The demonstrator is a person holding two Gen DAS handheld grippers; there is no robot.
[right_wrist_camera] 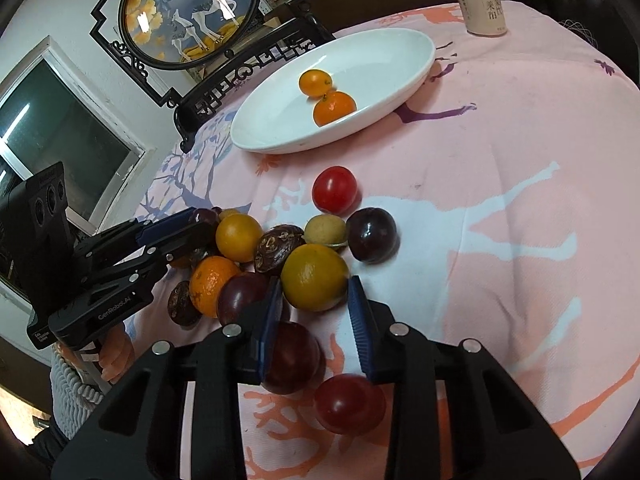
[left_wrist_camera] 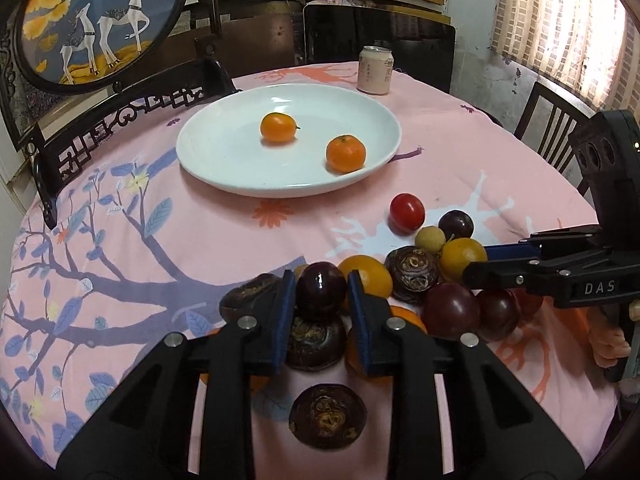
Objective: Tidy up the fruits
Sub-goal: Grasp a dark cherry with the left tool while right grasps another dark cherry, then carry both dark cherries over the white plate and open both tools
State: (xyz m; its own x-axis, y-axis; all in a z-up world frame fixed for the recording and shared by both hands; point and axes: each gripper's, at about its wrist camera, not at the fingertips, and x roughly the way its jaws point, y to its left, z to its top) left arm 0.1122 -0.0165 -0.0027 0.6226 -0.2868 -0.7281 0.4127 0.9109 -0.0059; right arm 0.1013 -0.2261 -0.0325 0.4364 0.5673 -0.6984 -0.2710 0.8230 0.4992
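The fruits lie in a loose pile [right_wrist_camera: 280, 264] at the lower middle of both views, on a pink tablecloth [right_wrist_camera: 500, 200] printed with branches and deer. Two oranges sit on the white plate [left_wrist_camera: 224, 168] in the upper middle of the left wrist view: one [left_wrist_camera: 278, 127] toward the plate's centre, the other [left_wrist_camera: 345, 153] by its near right rim. In the right wrist view they appear touching.

In the pile I count two red tomatoes, one [right_wrist_camera: 334, 189] at the far edge of the pile and one [right_wrist_camera: 348, 404] low in the frame, four dark plums showing there, one small pale round fruit [right_wrist_camera: 325, 230], and several yellow and orange citrus; the exact number of brown water chestnuts I cannot tell, as some are hidden.

The left gripper [left_wrist_camera: 320, 300] is clenched on a dark plum [left_wrist_camera: 320, 290], its blue pads pressing both sides. The right gripper [right_wrist_camera: 314, 312] has its jaws on either side of a yellow-orange fruit [right_wrist_camera: 314, 277]; the left pad touches it, but whether the right pad presses I cannot tell.

One drink can [left_wrist_camera: 374, 70] stands beyond the plate. One round framed deer picture [left_wrist_camera: 100, 20] fills the upper left.
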